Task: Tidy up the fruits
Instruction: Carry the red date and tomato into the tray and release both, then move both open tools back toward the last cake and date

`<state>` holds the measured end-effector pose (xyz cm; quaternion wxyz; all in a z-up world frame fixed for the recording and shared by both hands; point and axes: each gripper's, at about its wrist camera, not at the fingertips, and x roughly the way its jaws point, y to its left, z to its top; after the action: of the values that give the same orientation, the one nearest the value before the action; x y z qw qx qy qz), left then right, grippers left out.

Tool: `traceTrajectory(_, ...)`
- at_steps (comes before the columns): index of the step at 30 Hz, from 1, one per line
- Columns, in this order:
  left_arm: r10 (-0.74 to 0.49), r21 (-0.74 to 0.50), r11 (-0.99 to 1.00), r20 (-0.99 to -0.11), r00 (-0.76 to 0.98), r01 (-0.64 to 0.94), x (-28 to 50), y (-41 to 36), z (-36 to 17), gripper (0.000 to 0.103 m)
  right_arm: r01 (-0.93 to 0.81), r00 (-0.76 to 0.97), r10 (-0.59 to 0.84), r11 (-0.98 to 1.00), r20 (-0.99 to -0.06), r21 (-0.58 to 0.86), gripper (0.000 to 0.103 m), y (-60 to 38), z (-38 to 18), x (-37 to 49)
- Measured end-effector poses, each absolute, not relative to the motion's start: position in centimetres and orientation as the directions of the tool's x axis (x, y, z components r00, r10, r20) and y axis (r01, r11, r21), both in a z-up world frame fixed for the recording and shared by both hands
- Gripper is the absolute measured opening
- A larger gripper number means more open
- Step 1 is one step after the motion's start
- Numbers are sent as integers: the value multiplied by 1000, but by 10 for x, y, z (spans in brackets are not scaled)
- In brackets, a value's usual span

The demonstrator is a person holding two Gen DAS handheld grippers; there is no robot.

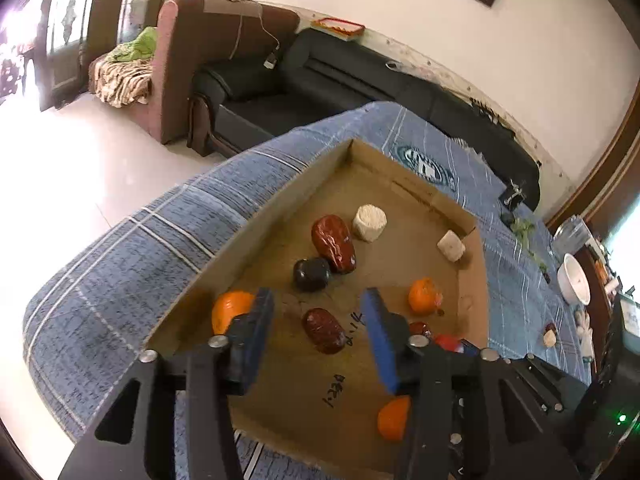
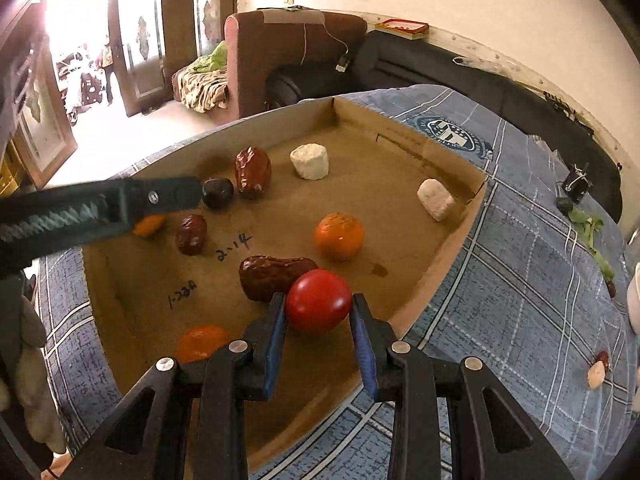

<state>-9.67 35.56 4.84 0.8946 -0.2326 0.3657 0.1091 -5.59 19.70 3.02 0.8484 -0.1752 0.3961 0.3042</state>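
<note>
Right hand-held gripper [image 2: 319,312] low over the near corner of the box [image 2: 460,216], blue pads flush against both sides of a red tomato [image 2: 319,301], pinching it. Whether lifted clear of the cardboard or just resting on it: cannot tell. Touching the tomato's far side, a long date [image 2: 272,276]. Beyond, an orange [image 2: 339,236] mid-box, another orange [image 2: 202,342] near the left pad, two white chunks [image 2: 310,161] toward the far wall, a small date [image 2: 191,234], a big date [image 2: 252,172] and a dark plum [image 2: 217,193].

Left hand-held gripper [image 1: 318,312] spread wide, holding nothing, hovering above the same box [image 1: 280,208]. Straight between its pads, a date [image 1: 323,330]; behind the left pad, an orange [image 1: 228,310]; further out, the plum [image 1: 312,274] touching the large date [image 1: 334,244].

Looks like a placing or picking step on the tomato, sorting well underway with most fruit already inside the box. Outside on the blue cloth of the surface [image 2: 520,280], a stray piece [image 2: 598,370] near the right edge, too small to name.

Next, by judgement: either release the tomato without nudging the long date, or lift straight up to keep it clear of the date. Round, smooth skin, likely to roll once freed. Left side well placed to drop onto the date beneath it.
</note>
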Motion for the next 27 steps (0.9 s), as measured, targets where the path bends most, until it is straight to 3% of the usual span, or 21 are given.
traceTrajectory(1, 27, -342, 864, -700, 713, -369, -100, 356, 51, 48, -655, 504, 383, 754, -774, -53, 42, 196, 32, -57)
traceTrajectory(3, 27, -353, 858, -692, 721, -372, -106, 357, 56, 49, -651, 517, 401, 758, -756, -44, 59, 190, 39, -62)
traceTrajectory(5, 35, -358, 854, -684, 728, -377, -111, 357, 61, 50, -640, 537, 417, 768, -733, -32, 66, 182, 48, -69)
traceTrajectory(18, -4, -340, 902, -624, 781, -267, -143, 298, 103, 55, -427, 614, 422, 888, -667, 169, 75, 78, 68, -110)
traceTrajectory(27, -76, -317, 937, -594, 801, -146, -167, 248, 125, 60, -349, 653, 386, 917, -652, 193, 75, 39, 73, -142)
